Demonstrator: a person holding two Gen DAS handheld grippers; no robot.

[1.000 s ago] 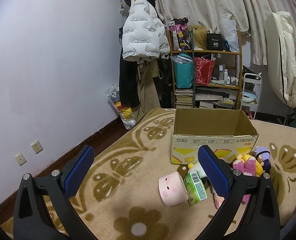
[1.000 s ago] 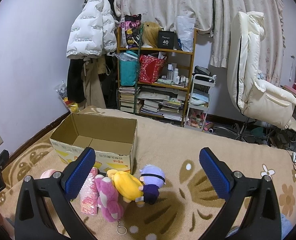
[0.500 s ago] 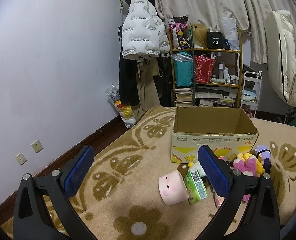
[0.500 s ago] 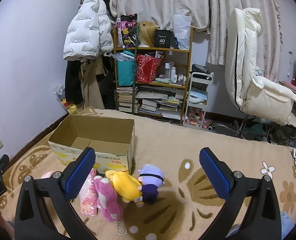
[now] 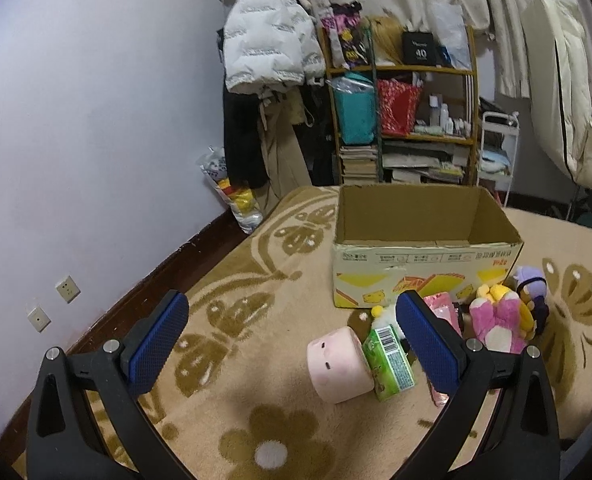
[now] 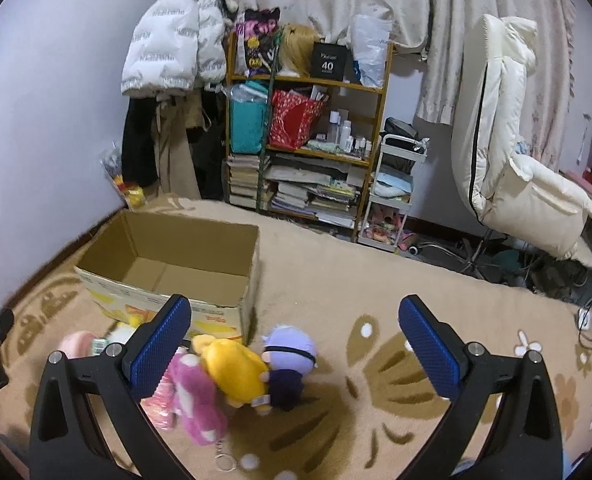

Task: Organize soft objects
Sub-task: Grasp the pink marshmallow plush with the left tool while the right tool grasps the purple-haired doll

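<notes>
An open, empty cardboard box (image 5: 424, 252) stands on the carpet; it also shows in the right wrist view (image 6: 168, 264). In front of it lie soft toys: a pink pig cushion (image 5: 338, 366), a green pack (image 5: 390, 360), a pink plush (image 5: 496, 324), a yellow plush (image 6: 234, 370) and a purple-haired doll (image 6: 290, 360). My left gripper (image 5: 292, 340) is open and empty, above the carpet left of the pig cushion. My right gripper (image 6: 294, 344) is open and empty, above the yellow plush and doll.
A wooden shelf (image 6: 308, 140) full of books and bags stands at the back wall, with a white cart (image 6: 392, 200) beside it. A cream reclining chair (image 6: 524, 176) is at the right. Coats (image 5: 268, 52) hang at the left. The patterned carpet (image 6: 376, 280) spreads right of the box.
Both grippers have moved a little closer to the toys and box and tipped downward. Both stay open and empty. The toys have not moved.
</notes>
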